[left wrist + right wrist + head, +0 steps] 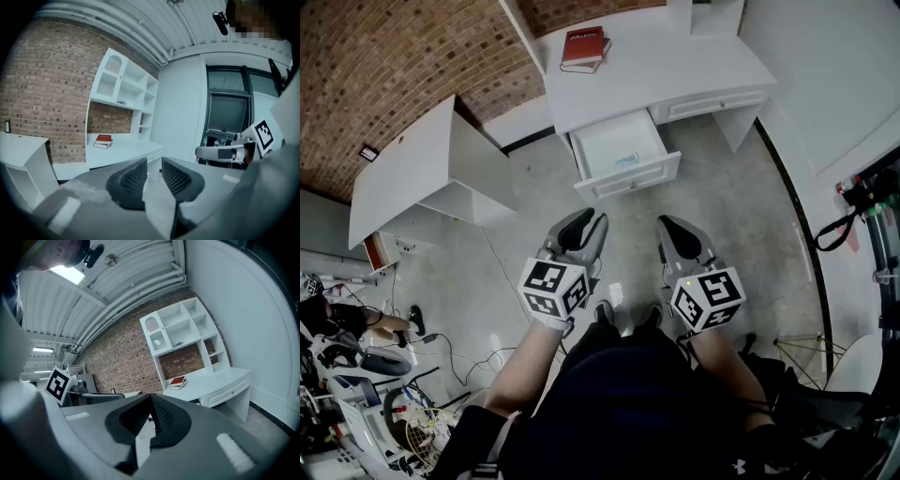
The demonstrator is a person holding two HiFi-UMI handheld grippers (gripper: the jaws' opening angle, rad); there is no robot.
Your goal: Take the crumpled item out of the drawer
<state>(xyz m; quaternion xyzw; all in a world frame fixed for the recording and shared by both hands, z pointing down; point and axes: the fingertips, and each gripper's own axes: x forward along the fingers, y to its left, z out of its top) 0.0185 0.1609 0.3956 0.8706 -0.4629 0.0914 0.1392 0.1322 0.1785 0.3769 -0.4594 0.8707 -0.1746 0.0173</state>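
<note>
Left grey two-jaw gripper [579,232]: jaws spread, empty, well short of the desk. Small pale crumpled item [627,159] lies in the open white drawer [628,180]. It is probably light and soft, so pinch a raised fold. Right grey two-jaw gripper [680,239]: jaws pressed together, empty.

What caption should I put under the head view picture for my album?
The left gripper and right gripper face a white desk, its drawer open, red book on top.
</note>
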